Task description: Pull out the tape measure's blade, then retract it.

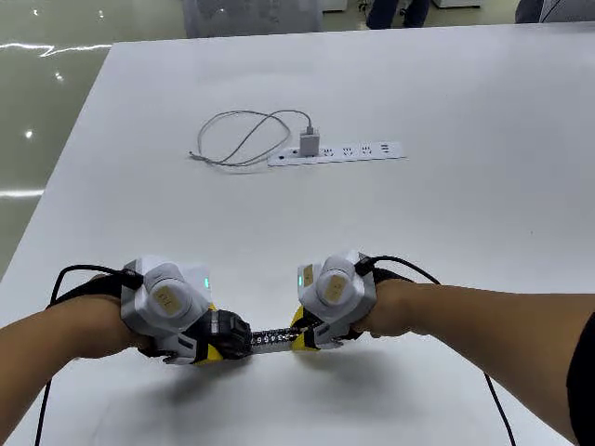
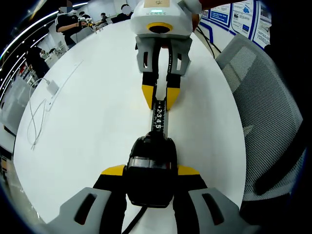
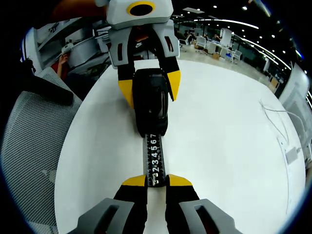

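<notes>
The white counter spreads across nearly the whole head view, and your work sits at its bottom centre. A grey mesh chair stands off the counter's edge, at the right of the left gripper view. In the upper middle of the head view lies a white power strip with a charger plugged in. Its cable loops off to the left, well apart from the job.

At the lower left of the head view, your left tongs are clamped on the tape measure's black case, one yellow tip on each flank. It sits low over the counter, though whether it touches the surface I cannot tell. Facing them from the lower centre, your right tongs are pinched together on the free end of the blade.

Between the two pairs of tongs the blade runs straight, and only a short stretch of it is out. Just the low printed numerals show between the case mouth and your right tips.

As for progress, the grip on both ends is settled and the blade has left the case. Judging by how little is showing, you are either at the start of the pull or near the end of the retraction, and one moment does not say which. If it is the start, most of the pull is left and then the whole run back in.
</notes>
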A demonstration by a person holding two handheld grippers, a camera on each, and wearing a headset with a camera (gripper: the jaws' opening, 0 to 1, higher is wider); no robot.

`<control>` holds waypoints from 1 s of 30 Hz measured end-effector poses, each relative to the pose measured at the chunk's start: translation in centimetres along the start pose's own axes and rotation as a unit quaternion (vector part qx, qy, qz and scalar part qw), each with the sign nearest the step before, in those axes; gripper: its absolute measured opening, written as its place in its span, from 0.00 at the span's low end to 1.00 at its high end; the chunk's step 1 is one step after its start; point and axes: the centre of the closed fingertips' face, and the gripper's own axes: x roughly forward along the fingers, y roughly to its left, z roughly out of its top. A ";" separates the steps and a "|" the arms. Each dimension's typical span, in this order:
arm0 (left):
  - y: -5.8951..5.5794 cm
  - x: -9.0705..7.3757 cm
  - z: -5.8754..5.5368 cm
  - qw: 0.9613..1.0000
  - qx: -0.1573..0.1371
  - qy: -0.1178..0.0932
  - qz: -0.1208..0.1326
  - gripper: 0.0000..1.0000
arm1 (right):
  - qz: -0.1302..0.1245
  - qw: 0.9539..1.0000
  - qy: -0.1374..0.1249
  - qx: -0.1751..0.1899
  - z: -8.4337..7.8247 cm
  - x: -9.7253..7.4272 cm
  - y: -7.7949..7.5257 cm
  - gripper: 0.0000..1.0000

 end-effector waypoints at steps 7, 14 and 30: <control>0.0 0.0 0.0 1.000 0.000 0.000 0.000 0.32 | 0.001 1.000 0.002 -0.003 -0.3 -0.3 0.0 0.09; 0.0 0.0 0.0 1.000 0.000 0.001 0.000 0.32 | 0.001 1.000 0.004 -0.001 -0.6 -0.6 0.0 0.09; -0.1 0.1 0.1 1.000 -0.001 0.001 0.000 0.32 | 0.000 1.000 0.007 0.002 -1.3 -1.1 0.0 0.09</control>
